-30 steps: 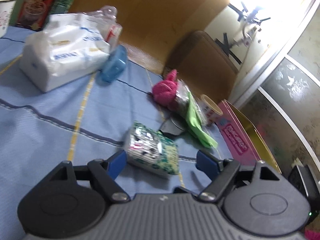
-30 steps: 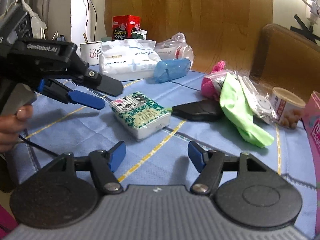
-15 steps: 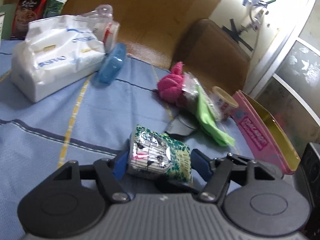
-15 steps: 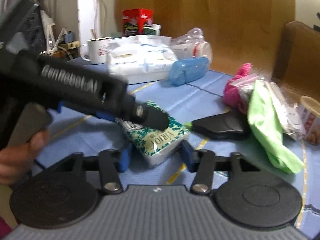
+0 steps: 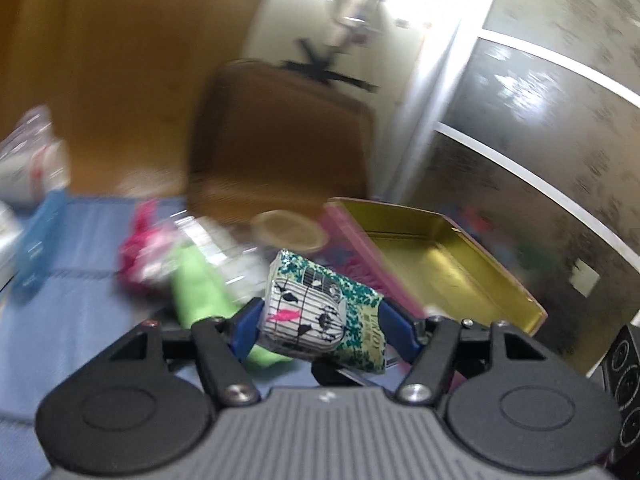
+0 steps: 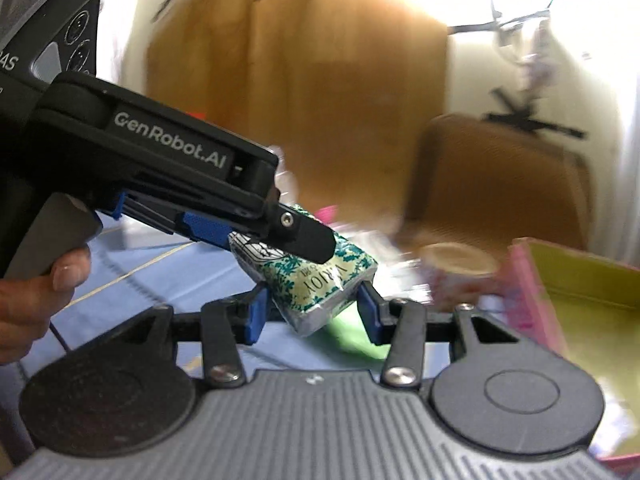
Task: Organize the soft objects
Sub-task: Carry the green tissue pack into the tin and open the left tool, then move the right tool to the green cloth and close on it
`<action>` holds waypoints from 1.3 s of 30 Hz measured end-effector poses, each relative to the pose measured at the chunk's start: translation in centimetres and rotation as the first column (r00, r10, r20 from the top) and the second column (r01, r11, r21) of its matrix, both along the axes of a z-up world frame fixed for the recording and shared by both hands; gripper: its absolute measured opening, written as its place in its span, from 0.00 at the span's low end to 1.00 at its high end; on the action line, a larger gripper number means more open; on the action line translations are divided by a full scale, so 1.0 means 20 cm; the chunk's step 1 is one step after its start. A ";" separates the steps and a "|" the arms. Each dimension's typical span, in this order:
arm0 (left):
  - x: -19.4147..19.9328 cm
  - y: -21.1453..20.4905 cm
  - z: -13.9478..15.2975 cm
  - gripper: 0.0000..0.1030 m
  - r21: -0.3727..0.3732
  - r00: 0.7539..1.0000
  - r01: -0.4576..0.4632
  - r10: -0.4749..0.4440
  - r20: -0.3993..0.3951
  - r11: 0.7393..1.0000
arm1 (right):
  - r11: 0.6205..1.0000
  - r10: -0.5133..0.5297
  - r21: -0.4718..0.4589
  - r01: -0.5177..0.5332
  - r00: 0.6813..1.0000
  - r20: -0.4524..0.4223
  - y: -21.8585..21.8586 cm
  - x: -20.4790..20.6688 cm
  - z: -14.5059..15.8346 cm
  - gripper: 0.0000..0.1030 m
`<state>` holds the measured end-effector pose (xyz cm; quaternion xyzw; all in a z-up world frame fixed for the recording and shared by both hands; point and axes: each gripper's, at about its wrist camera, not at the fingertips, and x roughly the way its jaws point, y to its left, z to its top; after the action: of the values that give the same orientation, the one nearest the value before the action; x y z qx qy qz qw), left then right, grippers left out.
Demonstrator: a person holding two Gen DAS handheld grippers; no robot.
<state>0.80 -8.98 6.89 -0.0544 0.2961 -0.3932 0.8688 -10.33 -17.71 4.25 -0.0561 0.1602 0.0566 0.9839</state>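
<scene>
A soft tissue pack (image 5: 324, 312) printed with green leaves and a birdcage hangs above the blue tablecloth (image 5: 80, 320), gripped from two sides. My left gripper (image 5: 320, 318) is shut on it, blue pads pressing its ends. My right gripper (image 6: 312, 312) is shut on the same tissue pack (image 6: 320, 280) across its lower part. In the right wrist view the left gripper (image 6: 296, 240) reaches in from the left, held by a hand (image 6: 32, 292). A green cloth (image 5: 196, 284) and a pink soft bundle (image 5: 140, 244) lie blurred on the table behind.
An open pink tin with a gold inside (image 5: 440, 256) stands at the right, beyond the pack, seen too as the tin (image 6: 592, 304). A paper cup (image 5: 288, 230) sits beside it. A blue case (image 5: 40, 240) lies far left. A brown chair back (image 5: 280, 140) rises behind the table.
Both grippers closed on the tissue pack where it lay on the cloth, then lifted it and carried it to the right, toward the pink tin. Both views are motion-blurred now.
</scene>
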 end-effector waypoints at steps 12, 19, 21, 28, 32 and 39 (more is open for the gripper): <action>-0.08 -0.76 -0.03 0.61 0.074 0.973 0.227 -0.229 0.013 0.971 | 0.956 -0.288 0.058 0.286 0.957 0.029 -0.54 -0.20 -0.04 0.49; -0.07 -0.98 -0.13 0.69 0.119 0.966 0.258 -0.257 -0.020 0.959 | 0.927 -0.364 0.080 0.366 0.931 -0.031 -0.71 -0.22 -0.09 0.52; -0.06 -0.99 -0.16 0.69 0.128 0.967 0.256 -0.251 -0.051 0.958 | 0.916 -0.390 0.078 0.394 0.919 -0.059 -0.72 -0.21 -0.11 0.64; -0.07 -0.87 -0.13 0.79 0.093 0.972 0.236 -0.236 -0.017 0.967 | 0.905 -0.417 0.071 0.420 0.907 -0.049 -0.70 -0.21 -0.12 0.85; -0.06 -0.71 -0.07 0.82 0.029 0.981 0.193 -0.193 0.002 0.981 | 0.910 -0.408 0.076 0.408 0.913 -0.016 -0.66 -0.22 -0.08 0.85; -0.01 -0.31 0.01 0.86 -0.075 0.997 0.064 -0.061 0.040 0.995 | 0.926 -0.376 0.061 0.371 0.922 0.097 -0.51 -0.23 0.01 0.86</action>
<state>0.52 -15.12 7.01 -0.0709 0.2659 -0.4320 0.8589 -14.85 -27.88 4.49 -0.0070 0.1136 -0.1317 0.9847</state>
